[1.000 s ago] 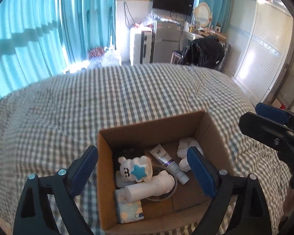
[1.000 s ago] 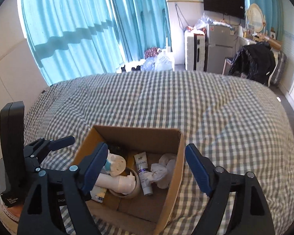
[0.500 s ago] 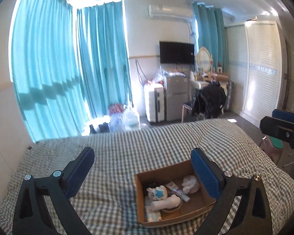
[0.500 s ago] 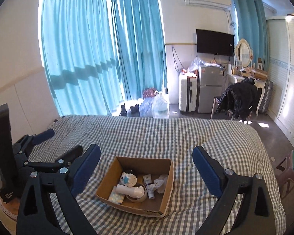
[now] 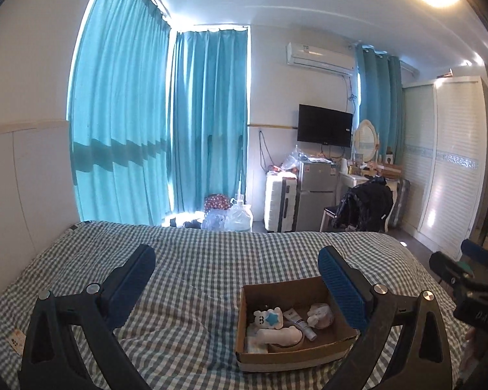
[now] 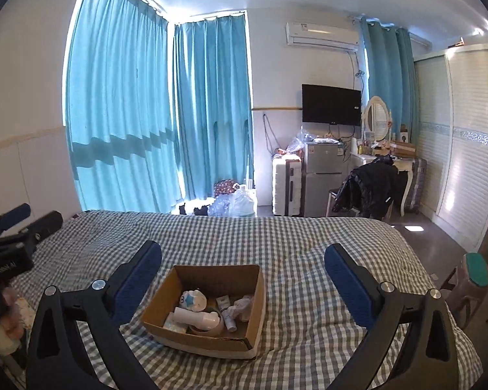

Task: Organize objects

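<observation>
On checked bed (image 5: 211,279), open cardboard box (image 5: 296,354), toiletries inside

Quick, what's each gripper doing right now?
Left gripper: open, holding nothing.
Right gripper: open, holding nothing.

left gripper (image 5: 236,279) | black frame, blue pads (ribbed) | silver screws
</observation>
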Demonstrator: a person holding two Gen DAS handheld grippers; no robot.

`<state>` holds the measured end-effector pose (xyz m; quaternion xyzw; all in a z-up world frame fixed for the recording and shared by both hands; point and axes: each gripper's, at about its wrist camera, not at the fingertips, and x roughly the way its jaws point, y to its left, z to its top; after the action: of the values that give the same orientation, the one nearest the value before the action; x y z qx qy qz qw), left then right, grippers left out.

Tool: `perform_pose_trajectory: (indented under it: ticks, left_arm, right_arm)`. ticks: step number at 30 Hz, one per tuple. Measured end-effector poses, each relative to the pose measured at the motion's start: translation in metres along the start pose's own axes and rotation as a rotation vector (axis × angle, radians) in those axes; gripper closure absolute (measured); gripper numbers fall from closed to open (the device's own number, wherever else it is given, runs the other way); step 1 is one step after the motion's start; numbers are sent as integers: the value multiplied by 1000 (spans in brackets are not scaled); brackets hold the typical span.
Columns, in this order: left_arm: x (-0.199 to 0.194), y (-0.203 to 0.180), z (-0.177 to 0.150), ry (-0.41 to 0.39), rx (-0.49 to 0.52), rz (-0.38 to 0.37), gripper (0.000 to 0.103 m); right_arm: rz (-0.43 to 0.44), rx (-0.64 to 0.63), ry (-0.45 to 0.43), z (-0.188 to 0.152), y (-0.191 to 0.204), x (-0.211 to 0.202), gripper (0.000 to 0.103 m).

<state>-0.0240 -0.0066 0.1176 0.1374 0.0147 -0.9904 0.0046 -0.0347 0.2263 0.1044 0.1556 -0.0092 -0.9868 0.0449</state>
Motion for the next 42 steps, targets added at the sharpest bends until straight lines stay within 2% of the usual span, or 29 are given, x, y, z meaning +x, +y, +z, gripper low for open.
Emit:
perform_pose_trajectory:
  ticks: [3, 8, 12, 15, 19, 21, 42]
  left_arm:
    - [-2, -4, -20, 3, 9, 27, 0]
    - [4, -9, -68, -3, 72, 102, 0]
    - [14, -5, -99, 52, 14, 56, 0]
    - [17, -9, -108, 82, 25, 24, 0]
    - [17, -15, -116, 93, 60, 30, 0]
    - [15, -13, -115, 90, 56, 30, 0]
    - [20, -4, -110, 134, 41, 12, 0]
  right_arm:
    - [-17, 3, -22, -24, -1, 0, 2]
    - [-75, -42, 3, -66, -5, 14, 2]
    - [-56, 13, 46, -88, -14, 24, 2]
    - [-72, -21, 55, -97, -9, 29, 2]
    - [-64, -26, 75, -102, -5, 35, 2]
    - [-44, -11, 85, -102, -6, 39, 2]
    - [-44, -20, 104, -105, 4, 42, 2]
